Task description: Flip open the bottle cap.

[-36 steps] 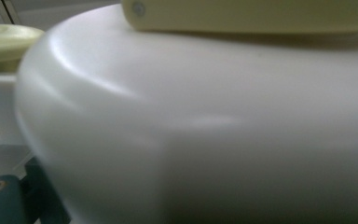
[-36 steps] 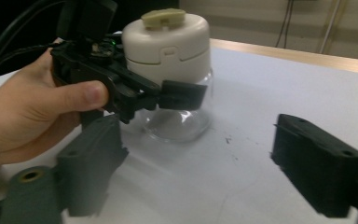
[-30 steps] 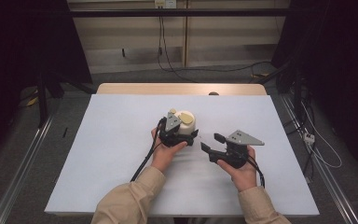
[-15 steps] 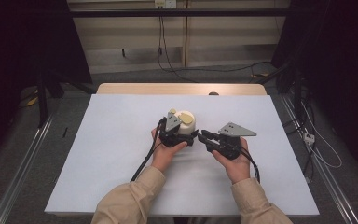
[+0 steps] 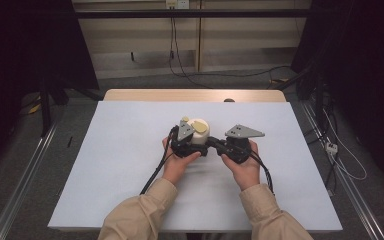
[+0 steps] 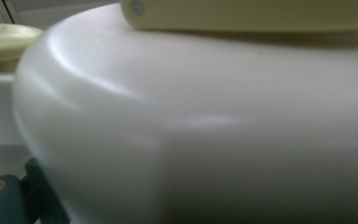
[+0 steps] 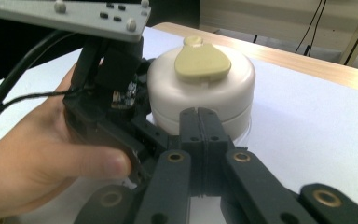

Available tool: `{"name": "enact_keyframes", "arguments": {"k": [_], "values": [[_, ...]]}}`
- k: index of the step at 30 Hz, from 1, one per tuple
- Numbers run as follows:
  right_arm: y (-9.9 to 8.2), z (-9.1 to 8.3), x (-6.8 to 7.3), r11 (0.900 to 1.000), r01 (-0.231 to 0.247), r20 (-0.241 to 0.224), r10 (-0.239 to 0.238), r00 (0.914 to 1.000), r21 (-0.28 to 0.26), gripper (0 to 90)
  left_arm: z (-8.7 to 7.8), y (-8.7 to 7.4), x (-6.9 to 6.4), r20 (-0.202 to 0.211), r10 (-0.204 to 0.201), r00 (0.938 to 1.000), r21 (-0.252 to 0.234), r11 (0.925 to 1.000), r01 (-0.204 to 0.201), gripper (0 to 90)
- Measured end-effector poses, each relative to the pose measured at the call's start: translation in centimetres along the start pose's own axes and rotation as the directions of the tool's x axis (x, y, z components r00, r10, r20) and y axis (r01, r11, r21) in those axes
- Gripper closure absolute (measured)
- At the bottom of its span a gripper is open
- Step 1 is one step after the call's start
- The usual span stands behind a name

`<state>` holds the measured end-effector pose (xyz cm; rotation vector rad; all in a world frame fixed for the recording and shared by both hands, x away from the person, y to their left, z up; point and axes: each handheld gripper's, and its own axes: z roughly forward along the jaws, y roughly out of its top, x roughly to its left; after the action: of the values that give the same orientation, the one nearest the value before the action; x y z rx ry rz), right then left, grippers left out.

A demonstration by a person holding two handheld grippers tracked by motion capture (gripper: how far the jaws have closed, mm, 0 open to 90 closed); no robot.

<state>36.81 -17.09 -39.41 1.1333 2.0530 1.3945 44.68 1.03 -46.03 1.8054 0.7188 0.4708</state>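
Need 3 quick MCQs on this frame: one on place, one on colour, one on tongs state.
1. Where does the white round container stand?
A. near the table's middle
B. at the table's far left corner
C. on the floor

2. What colour is the flap on its top?
A. red
B. pale yellow
C. black

3. How do the right tongs stand?
A. wide open
B. shut on a cable
C. shut, empty

Answers: 1 A, the high view shows it mid-table between both hands. 2 B, the right gripper view shows a yellowish flap. 3 C, its jaws meet with nothing between, tips at the container's side.
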Motion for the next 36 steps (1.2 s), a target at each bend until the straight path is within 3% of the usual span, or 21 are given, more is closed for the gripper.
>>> {"name": "enact_keyframes", "arguments": {"k": [10, 36], "values": [[0.9, 0.7, 0.1, 0.9998, 0.011, 0.005, -0.011, 0.9999, 0.018, 90.0, 0.0, 0.0, 0.0, 0.000, 0.001, 1.0000, 0.001, 1.0000, -0.001, 5.1], [1.2, 1.2, 0.1, 0.9995, 0.016, 0.028, -0.017, 0.9995, 0.026, 90.0, 0.0, 0.0, 0.0, 0.002, 0.002, 1.0000, 0.001, 1.0000, -0.002, 5.1]]}}
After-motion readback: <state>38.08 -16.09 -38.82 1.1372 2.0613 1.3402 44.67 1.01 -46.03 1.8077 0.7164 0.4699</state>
